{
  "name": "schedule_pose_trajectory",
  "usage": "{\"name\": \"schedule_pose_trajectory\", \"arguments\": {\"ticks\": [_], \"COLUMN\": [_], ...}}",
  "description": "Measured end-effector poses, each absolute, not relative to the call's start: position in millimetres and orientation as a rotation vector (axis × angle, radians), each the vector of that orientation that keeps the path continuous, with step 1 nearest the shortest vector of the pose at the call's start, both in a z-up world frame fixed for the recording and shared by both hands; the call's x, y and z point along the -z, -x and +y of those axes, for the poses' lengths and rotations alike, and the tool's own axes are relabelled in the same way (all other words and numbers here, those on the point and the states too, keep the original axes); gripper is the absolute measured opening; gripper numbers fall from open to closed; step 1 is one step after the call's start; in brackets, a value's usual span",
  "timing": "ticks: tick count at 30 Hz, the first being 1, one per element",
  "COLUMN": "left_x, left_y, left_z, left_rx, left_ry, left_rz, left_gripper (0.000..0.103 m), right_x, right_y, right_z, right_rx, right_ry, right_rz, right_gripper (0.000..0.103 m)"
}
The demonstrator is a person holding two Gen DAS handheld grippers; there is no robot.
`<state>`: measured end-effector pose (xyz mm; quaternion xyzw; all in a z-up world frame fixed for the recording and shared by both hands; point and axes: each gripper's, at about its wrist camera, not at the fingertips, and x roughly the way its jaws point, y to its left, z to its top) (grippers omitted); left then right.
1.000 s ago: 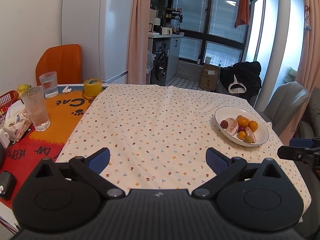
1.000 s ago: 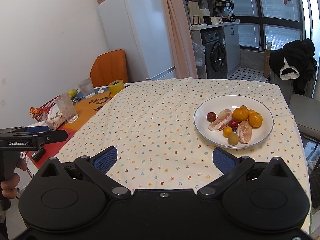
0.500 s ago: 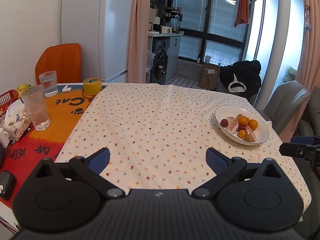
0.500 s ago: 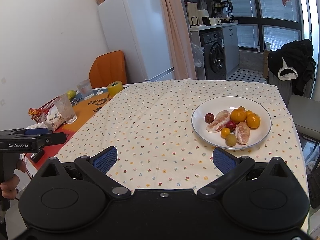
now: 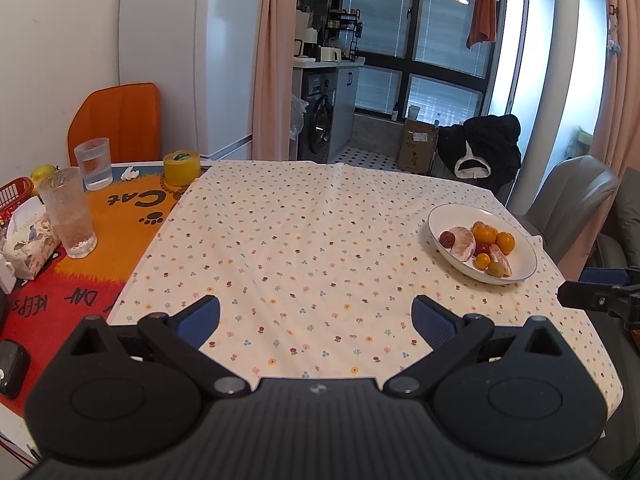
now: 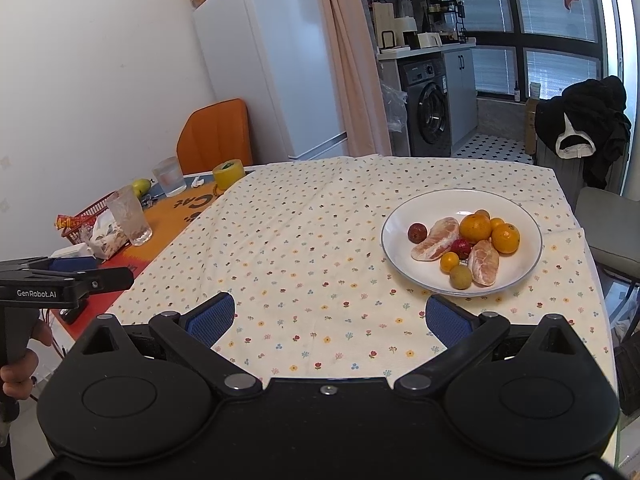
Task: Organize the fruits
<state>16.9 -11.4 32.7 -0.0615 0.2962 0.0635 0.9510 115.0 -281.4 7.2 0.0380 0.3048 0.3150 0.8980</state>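
Two grippers are up over the worktop's near edge, and both are spread wide with nothing between the blue ribbed pads. My left gripper [image 5: 316, 316] fills the bottom of its own frame in matte black plastic with round pivot discs; my right gripper [image 6: 327, 316] does the same in its view.

All the fruit sits together in a shallow white plate [image 6: 520, 216] with a thin dark rim, glossy like glazed ceramic, at centre right of the right-wrist frame. On it I see two pale pink peeled citrus segments [image 6: 436, 238], fibrous and curved, two round oranges [image 6: 475, 227] with dimpled skin, a small smooth dark red fruit [image 6: 416, 232] apart at the left side of the plate, and a dull olive-brown round one [image 6: 461, 277] at the near rim. In the left-wrist view the same plate [image 5: 524, 248] lies smaller at the right, and the fruit is harder to tell apart.

The plate rests on a cream cloth [image 5: 304, 232] printed with tiny flowers, lightly creased down the middle. The left view shows what lies left of the cloth more plainly: an orange cat-print mat [image 5: 120, 216], two ribbed clear glasses [image 5: 69, 212], a yellow tape roll [image 5: 181, 167]. It also catches my right gripper's black tip at the right edge. The right view alone shows my hand [image 6: 18, 376] on the left gripper's handle, at lower left.
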Motion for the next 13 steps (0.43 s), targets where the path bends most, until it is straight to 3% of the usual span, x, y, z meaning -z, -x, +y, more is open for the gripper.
{"name": "schedule_pose_trajectory", "arguments": {"ticks": [13], "left_x": [-29.2], "left_y": [-17.7], "left_z": [-14.1], "left_rx": [-0.117], "left_ry": [0.112], "left_rz": [0.609], "left_gripper": [0.101], "right_x": [-1.1], "right_y": [-117.3], "right_z": [-279.1], "right_rx": [-0.648], "right_ry": [-0.079], "right_rz": [0.654], "right_gripper": [0.103]}}
